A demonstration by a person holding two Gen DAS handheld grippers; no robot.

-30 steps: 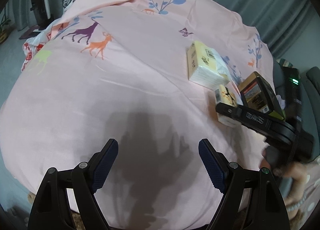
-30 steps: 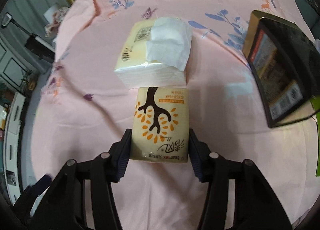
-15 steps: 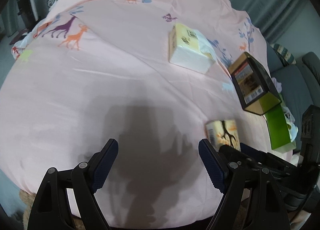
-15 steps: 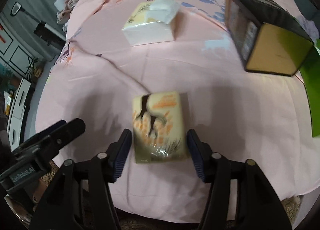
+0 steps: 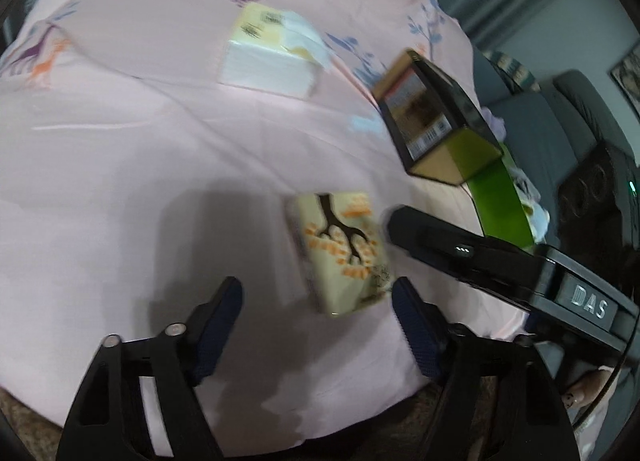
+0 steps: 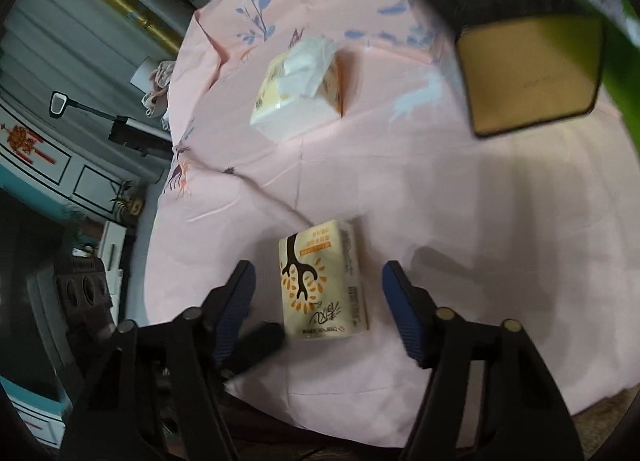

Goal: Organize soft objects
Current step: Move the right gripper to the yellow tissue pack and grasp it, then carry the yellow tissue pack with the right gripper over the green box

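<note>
Small cream tissue pack with a brown tree (image 6: 322, 281) is lying free on the pink sheet (image 6: 460, 221).
Both tongs, left (image 5: 316, 327) closing and right (image 6: 316, 301) too, are gaping wide, gripping nothing; an opened white tissue pack (image 6: 298, 89) and a black-and-gold box (image 6: 524, 73) are sitting farther back.

Both wrist cameras look steeply down, close over the pink sheet (image 5: 140, 141), sharing the small tissue pack (image 5: 340, 253) (image 6: 322, 281).
</note>
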